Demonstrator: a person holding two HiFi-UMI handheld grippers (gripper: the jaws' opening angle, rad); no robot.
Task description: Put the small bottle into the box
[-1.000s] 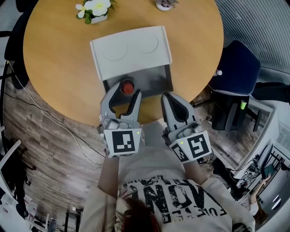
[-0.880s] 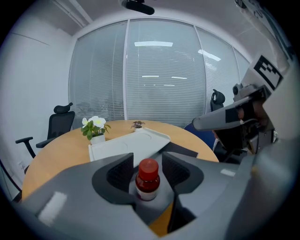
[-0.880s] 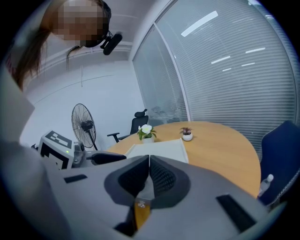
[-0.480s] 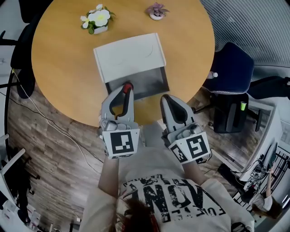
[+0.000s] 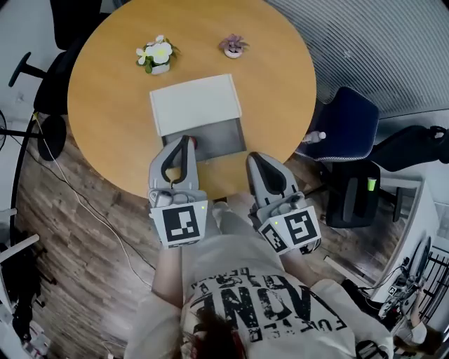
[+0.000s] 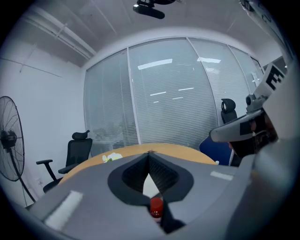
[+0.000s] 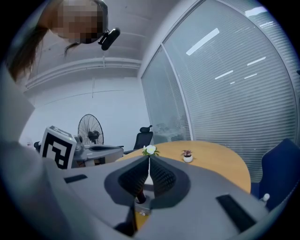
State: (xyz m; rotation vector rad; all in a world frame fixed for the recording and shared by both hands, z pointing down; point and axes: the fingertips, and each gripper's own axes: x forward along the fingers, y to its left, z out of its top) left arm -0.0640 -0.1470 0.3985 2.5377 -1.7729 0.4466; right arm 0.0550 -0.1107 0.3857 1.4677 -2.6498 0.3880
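Observation:
The small bottle, with a red cap, stands in the grey tray of the open box, whose white lid lies behind it. My left gripper hovers over the box's near left corner and hides most of the bottle. Its jaws have just been closing and now meet with nothing between them. In the left gripper view the red cap shows below the joined left gripper tips. My right gripper is shut and empty over the table's near edge, right of the box; its tips touch.
The round wooden table carries a white flower pot and a small purple plant beyond the box. A blue chair stands at the right, a black chair at the far left. Cables lie on the floor.
The left jaws, spread around the red-capped bottle a second ago, have closed. Both grippers have lifted away from the table. The bottle stays in the box.

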